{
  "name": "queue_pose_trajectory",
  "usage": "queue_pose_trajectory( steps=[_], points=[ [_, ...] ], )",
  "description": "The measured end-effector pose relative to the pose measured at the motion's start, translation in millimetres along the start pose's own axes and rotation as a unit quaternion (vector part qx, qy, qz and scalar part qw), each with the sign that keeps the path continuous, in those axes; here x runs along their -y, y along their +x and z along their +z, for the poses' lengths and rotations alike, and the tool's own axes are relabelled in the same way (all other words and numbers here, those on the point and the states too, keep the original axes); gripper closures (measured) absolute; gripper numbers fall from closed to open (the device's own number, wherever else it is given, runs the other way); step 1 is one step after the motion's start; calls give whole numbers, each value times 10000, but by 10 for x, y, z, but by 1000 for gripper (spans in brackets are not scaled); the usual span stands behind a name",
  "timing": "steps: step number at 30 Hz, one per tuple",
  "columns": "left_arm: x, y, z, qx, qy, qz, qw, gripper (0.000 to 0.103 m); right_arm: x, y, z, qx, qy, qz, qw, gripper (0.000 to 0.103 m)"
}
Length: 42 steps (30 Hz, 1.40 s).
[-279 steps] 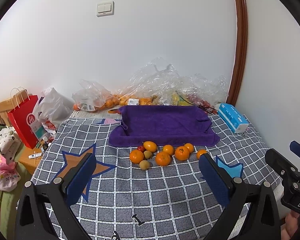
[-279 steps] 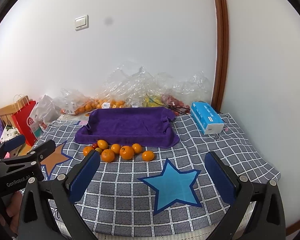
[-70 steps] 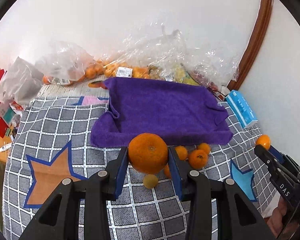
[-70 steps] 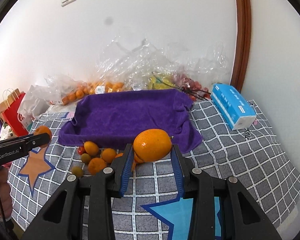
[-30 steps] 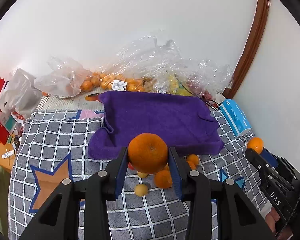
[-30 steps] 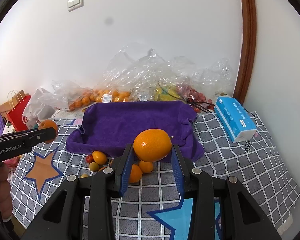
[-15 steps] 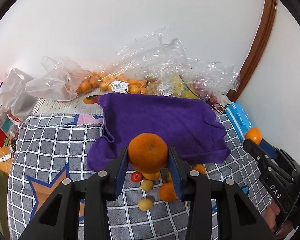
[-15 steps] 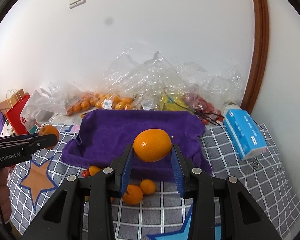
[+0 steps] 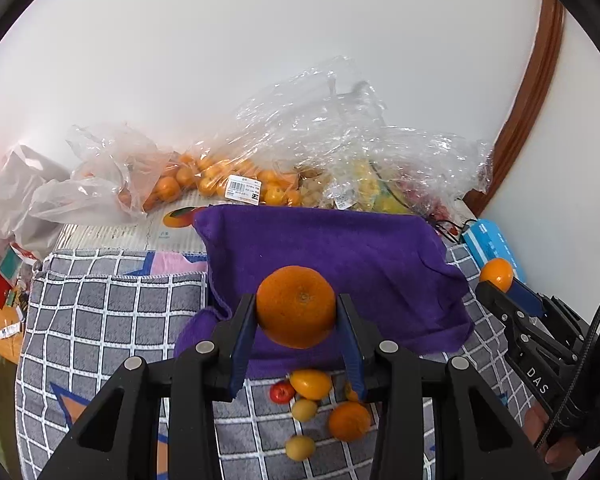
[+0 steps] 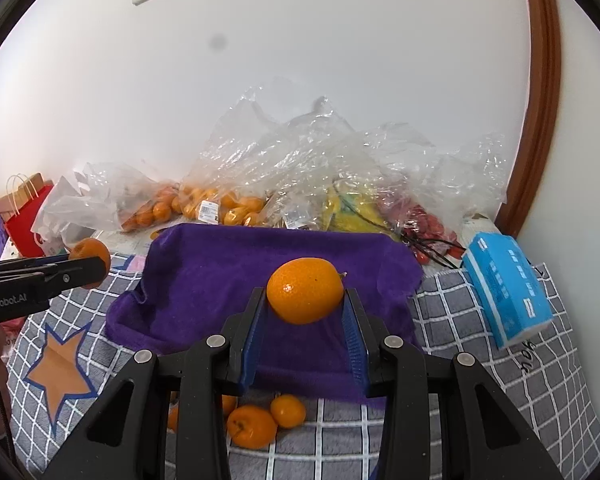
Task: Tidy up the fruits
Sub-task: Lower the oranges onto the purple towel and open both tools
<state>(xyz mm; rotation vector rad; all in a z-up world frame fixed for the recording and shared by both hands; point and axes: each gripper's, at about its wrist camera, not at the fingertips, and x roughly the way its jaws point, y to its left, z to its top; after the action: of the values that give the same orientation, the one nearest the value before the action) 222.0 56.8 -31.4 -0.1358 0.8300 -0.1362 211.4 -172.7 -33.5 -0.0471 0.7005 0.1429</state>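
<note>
While both grippers are hanging over the purple towel (image 9: 340,252), each is carrying one orange fruit between narrowly set jaws. The left gripper (image 9: 296,312) is clamping a round mandarin (image 9: 296,306), its blue pads pressing the fruit on both sides, and the fruit is showing in front of the towel's near half. The right gripper (image 10: 305,300) is squeezing a smoother, slightly oval orange (image 10: 305,290) the same way, held over the middle of the towel. In the left wrist view the right gripper is appearing at the right edge with its orange at the tip; in the right wrist view the left gripper is reaching in from the left with its mandarin. The towel is lying rumpled on a grey checked cloth (image 9: 112,320) with star patterns, and no fruit is resting on the towel itself. Just in front of its near edge, loose fruit is waiting on the cloth: the left wrist view is showing one small red fruit (image 9: 282,392), one oval orange fruit (image 9: 310,384), one round orange fruit (image 9: 349,420) and two small yellowish fruits (image 9: 300,447), with a sixth piece partly hidden behind a jaw. Behind the towel, several clear plastic bags (image 10: 308,160) are holding more fruit, too crumpled to count, and one blue tissue pack (image 10: 508,288) is sitting to the right.
</note>
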Motion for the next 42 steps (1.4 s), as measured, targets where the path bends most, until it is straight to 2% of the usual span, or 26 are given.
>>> queue_pose_trajectory(
  steps=[11,27,42],
  points=[
    [-67,455,152,-226,-75,69,9997,66,145,440,37,-176,66,-63,9998,65],
    [-107,1247,189,-805,-53,74,9967,66,253,1126,-75,-745,62,-110,9971,65],
    [-129,1559,50,-1182,2,103,9929,65,198,1395,-239,-1138,-28,-86,9935,65]
  ],
)
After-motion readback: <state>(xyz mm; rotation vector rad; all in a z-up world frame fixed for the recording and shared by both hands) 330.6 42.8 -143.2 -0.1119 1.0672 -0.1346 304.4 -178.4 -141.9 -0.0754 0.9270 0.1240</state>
